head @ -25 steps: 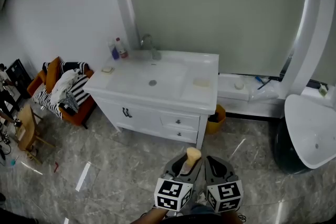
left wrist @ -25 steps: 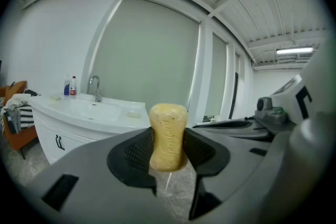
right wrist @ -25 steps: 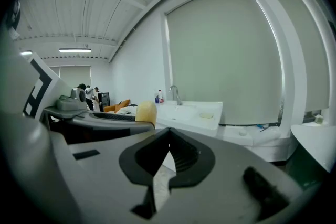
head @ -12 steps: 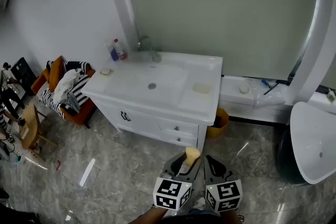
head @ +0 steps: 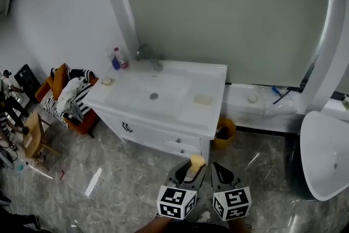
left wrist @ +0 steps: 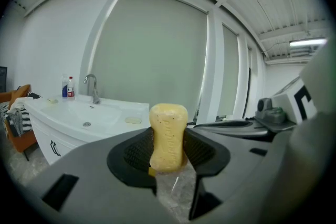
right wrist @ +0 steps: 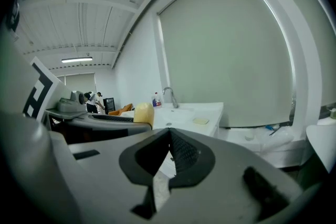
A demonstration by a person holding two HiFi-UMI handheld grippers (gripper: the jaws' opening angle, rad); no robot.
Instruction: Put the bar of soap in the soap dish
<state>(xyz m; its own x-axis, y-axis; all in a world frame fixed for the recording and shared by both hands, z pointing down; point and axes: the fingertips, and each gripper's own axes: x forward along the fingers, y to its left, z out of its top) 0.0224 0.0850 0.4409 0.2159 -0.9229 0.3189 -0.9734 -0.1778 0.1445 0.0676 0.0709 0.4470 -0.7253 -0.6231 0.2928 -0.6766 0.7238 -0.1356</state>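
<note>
The bar of soap [left wrist: 168, 136], yellow and speckled, stands upright in the left gripper [head: 190, 172]. Both pads press on its lower part and its rounded top sticks out beyond the tips. So the pick-up looks done. The right gripper [right wrist: 169, 139] is closed at the tips with nothing between them, and it is carried just beside the left one.

The placing is not yet done. Both grippers hang over the grey floor [head: 125, 183], well apart from the white washstand. On its tabletop [head: 214, 117], to the right of the basin [head: 155, 90], lies a pale shallow thing [head: 203, 99], most likely the soap dish. It looks empty, but it is too small to be sure. Left to do, as I judge it: cross to the washstand, lower the soap into that dish and let go.
</note>
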